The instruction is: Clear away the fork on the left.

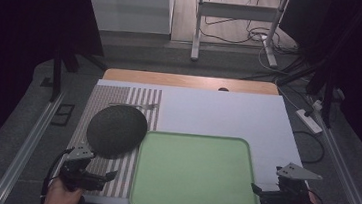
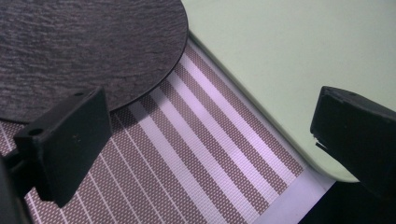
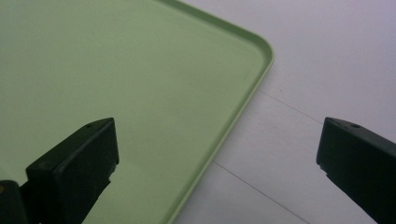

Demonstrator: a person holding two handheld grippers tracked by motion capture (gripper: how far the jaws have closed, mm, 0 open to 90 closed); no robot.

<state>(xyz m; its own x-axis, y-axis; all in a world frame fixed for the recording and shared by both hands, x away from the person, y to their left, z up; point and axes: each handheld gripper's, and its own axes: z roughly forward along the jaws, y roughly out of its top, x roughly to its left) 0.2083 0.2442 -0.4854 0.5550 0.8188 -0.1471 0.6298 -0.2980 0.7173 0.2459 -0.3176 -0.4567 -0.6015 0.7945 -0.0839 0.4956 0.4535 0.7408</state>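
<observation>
White table [image 1: 228, 114] carries a green tray [image 1: 194, 173] front centre, a striped mat [image 1: 119, 101] at left bearing a dark round plate [image 1: 116, 130] and possibly a fork [image 1: 141, 106]; left gripper [image 1: 110, 175] and right gripper [image 1: 256, 189] both gape, holding nothing.

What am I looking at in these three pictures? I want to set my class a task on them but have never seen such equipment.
A person sits at a table holding a hand-held claw in each hand: the left claw and the right claw. One picture comes from a fixed camera overhead; the other two come from cameras riding on each claw, looking along its black jaws. On the table lie a green tray, a striped placemat, a dark round plate on it, and what looks like a fork beyond the plate. Both claws are open and hold nothing.
</observation>
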